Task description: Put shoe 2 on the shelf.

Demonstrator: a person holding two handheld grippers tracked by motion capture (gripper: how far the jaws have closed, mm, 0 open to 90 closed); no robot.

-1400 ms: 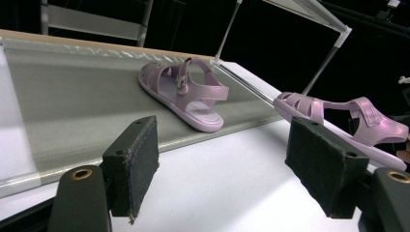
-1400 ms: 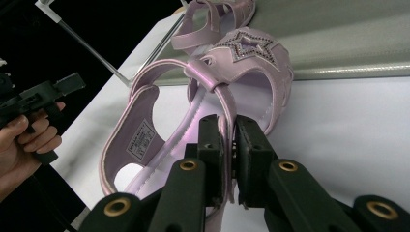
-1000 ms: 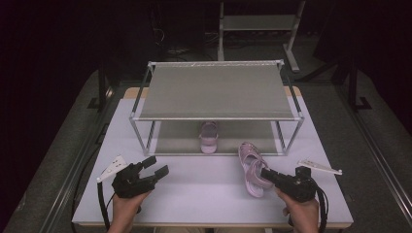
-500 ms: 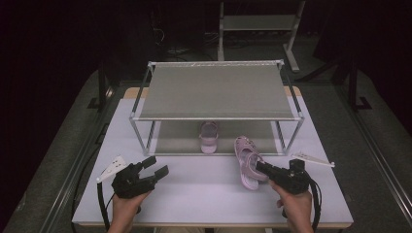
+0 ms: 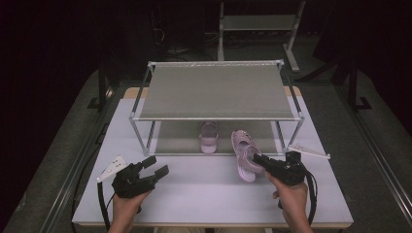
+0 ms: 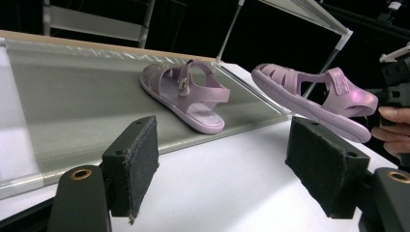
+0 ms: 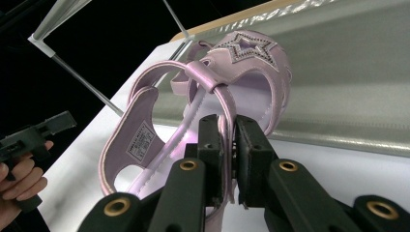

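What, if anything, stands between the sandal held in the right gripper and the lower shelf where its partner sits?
Nothing visible: the held sandal hangs before the lower shelf, with bare space beside the other sandal.

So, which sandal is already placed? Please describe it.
Look at the grey rack on the white table. On its lower shelf lies one pink sandal. Unlike the other sandal, no gripper holds it.

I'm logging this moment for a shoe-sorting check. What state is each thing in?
Held sandal: gripped by its heel strap, lifted off the table.
Second sandal: resting upright on the rack's lower shelf.
Right gripper: jaws shut on the strap.
Left gripper: jaws open, nothing between them.
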